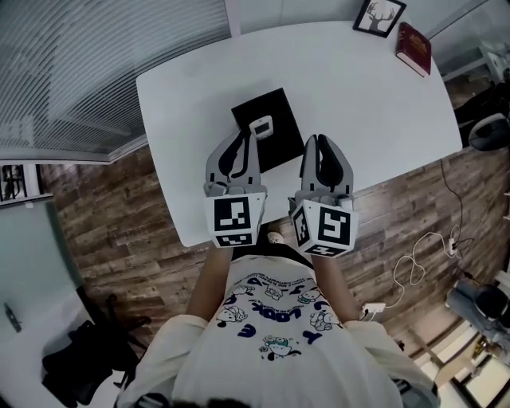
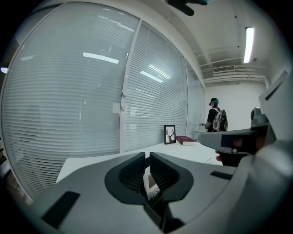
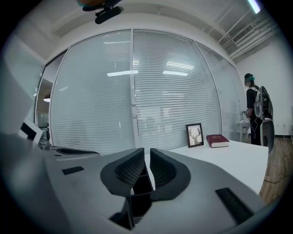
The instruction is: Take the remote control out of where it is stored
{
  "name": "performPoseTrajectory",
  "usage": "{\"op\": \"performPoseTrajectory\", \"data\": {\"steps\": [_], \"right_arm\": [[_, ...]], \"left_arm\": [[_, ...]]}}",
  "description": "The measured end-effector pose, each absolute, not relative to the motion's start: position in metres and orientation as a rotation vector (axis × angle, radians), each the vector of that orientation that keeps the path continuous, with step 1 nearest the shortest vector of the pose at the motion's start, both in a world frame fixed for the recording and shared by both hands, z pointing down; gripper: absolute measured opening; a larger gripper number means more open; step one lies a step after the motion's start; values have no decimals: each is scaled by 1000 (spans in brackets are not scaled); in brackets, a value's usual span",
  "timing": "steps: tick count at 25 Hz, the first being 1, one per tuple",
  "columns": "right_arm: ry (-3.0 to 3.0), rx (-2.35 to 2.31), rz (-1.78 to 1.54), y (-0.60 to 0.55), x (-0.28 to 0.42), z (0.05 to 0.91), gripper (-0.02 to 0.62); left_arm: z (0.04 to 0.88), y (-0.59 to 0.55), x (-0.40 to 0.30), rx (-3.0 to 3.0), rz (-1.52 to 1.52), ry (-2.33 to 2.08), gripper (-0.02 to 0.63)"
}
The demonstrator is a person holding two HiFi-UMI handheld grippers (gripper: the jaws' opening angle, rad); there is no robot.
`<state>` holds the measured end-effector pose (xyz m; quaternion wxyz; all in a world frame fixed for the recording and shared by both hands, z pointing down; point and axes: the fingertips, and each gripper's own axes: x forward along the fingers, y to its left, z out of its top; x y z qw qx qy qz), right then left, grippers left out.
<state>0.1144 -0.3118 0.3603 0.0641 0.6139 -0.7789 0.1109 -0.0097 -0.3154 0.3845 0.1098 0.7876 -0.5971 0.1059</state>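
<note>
- Remote (image 1: pixel 260 126): a small white slab lying face-up on the black case (image 1: pixel 280 151) at mid-table, just off my left claw's tips toward 1 o'clock. I cannot tell whether it sits in a recess or loose on top.
- Handling, by my reckoning: it is light, rigid plastic with a smooth shell that may slip. Its face looks to carry a small screen or buttons, so I would not squeeze there. The best hold looks to be across the two long edges near the middle, pads low on the sides.
- Case: thin, dark and flat. It is likely light enough to slide or lift with the remote, so a second claw pressing its near edge at 6 o'clock could steady it.
- Left claw (image 2: pixel 147 156): clenched on nothing, with the remote showing below the closed pads and not touched by them.
- Right claw (image 3: pixel 147 151): also pinched closed and empty, poised beside the case's right edge at 3 o'clock of the remote.
- Table (image 1: pixel 366 111): white, with both claws over its near half.
- Far corner, 1 to 2 o'clock: a framed deer picture (image 1: pixel 378 16) and a red book (image 1: pixel 414 48), well apart from the work.
</note>
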Motion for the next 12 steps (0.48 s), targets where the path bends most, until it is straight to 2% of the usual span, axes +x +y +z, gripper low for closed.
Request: {"op": "performPoseTrajectory", "data": {"steps": [12], "right_arm": [[-2279,1824,393,-338,111,395,57]], "left_arm": [[427,-340,-8,2316,376,-1612,138]]}}
